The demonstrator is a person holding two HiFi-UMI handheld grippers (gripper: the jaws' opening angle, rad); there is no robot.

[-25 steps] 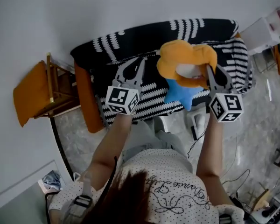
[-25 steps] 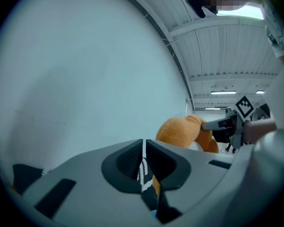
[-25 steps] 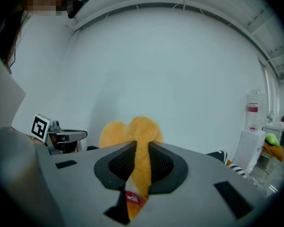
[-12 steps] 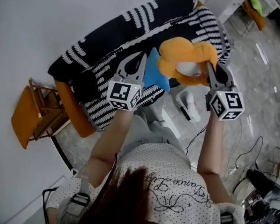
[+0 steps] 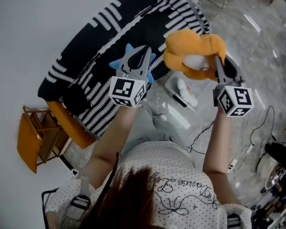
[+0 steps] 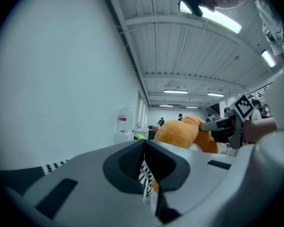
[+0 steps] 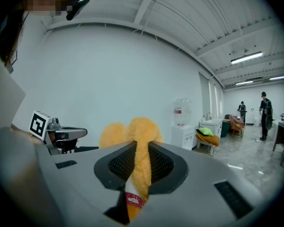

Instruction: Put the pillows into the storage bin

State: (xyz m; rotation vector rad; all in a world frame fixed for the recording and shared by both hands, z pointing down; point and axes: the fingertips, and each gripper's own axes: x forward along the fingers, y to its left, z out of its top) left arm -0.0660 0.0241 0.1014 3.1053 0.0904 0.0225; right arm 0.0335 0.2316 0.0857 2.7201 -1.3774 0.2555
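Note:
My right gripper (image 5: pixel 218 66) is shut on a fluffy orange pillow (image 5: pixel 193 55) and holds it up in the air, over the floor beside the sofa. In the right gripper view the orange pillow (image 7: pixel 141 136) is pinched between the pads of that gripper (image 7: pixel 141 150). My left gripper (image 5: pixel 139 60) is shut with nothing in it. Its pads meet in the left gripper view (image 6: pixel 144 143). It hovers level over a blue star pillow (image 5: pixel 118 63), which lies at the front edge of the sofa (image 5: pixel 100 37). No storage bin is in view.
The sofa carries a black-and-white striped blanket (image 5: pixel 133 13). A wooden chair with an orange cushion (image 5: pixel 31 140) stands at the lower left. White shoes (image 5: pixel 181 92) and cables (image 5: pixel 250 147) lie on the grey floor. A water dispenser (image 7: pixel 182 119) stands by the wall.
Both grippers have swung together along the sofa, the orange pillow still in the right one. The sofa has slid to the upper left and more floor shows on the right.

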